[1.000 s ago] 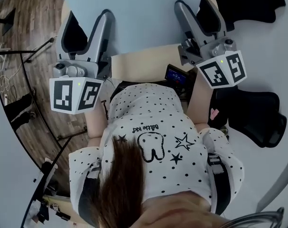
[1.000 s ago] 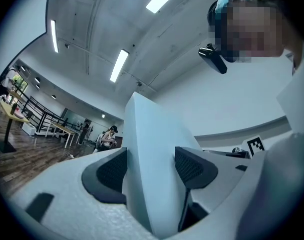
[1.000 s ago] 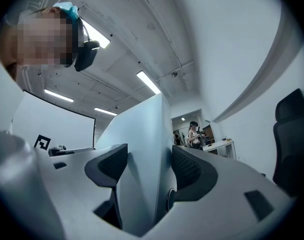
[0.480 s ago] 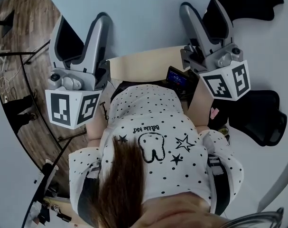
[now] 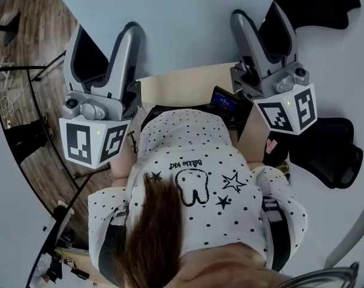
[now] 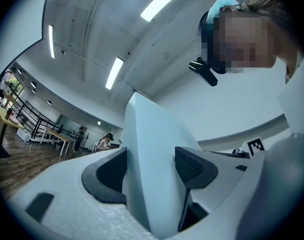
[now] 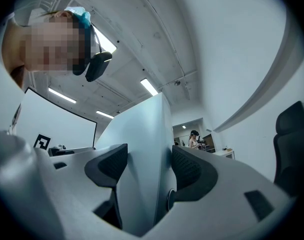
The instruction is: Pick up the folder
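Pale-blue folder (image 5: 187, 29) held up off any surface, left gripper (image 5: 102, 53) and right gripper (image 5: 262, 35) each clamped on its near edge. Risk: thin sheet slips or buckles if either grip slackens.

This is a large open-plan office or lab hall. A black railing (image 6: 22, 115) runs beside a wooden floor (image 6: 11, 159). Just past the railing stand long desks (image 6: 59, 135), and beyond those a seated person (image 6: 105, 140) works. High above the railing, a bare concrete ceiling (image 6: 91, 29) carries long strip lights (image 6: 114, 73). Well to the railing's right stands a square black-and-white marker (image 6: 255, 146). In the head view, black office chairs (image 5: 325, 149) stand on a pale floor (image 5: 349, 89).
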Demonstrator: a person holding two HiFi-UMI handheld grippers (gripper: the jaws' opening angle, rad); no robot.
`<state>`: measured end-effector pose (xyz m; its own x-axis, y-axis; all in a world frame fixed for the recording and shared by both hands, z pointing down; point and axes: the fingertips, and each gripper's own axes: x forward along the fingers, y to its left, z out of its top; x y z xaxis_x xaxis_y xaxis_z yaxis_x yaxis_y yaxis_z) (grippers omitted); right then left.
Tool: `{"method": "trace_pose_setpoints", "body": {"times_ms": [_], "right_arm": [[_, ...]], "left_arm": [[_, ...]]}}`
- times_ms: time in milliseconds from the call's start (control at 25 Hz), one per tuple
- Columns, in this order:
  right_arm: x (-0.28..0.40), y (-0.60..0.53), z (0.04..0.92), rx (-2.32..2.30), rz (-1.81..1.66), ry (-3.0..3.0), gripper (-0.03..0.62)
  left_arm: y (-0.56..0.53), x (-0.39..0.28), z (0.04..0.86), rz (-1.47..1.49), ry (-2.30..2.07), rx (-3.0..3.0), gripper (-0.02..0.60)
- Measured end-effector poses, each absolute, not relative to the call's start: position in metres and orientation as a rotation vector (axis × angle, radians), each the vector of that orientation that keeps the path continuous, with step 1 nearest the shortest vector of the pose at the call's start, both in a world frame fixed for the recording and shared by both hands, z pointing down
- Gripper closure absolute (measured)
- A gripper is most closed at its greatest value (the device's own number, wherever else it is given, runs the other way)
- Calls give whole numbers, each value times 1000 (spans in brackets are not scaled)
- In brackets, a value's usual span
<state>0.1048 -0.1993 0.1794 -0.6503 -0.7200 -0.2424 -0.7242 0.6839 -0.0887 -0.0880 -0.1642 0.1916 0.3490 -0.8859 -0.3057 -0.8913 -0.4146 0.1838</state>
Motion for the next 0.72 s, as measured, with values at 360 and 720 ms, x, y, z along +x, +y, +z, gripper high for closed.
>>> {"method": "trace_pose_setpoints", "body": {"times_ms": [360, 720], "right_arm": [[106, -210, 186, -1158, -6, 2650, 315], [104, -217, 195, -1171, -34, 2662, 315]], "left_arm": [[-174, -87, 198, 552, 1716, -2581, 281], [-181, -89, 206, 544, 1731, -2599, 281]]}}
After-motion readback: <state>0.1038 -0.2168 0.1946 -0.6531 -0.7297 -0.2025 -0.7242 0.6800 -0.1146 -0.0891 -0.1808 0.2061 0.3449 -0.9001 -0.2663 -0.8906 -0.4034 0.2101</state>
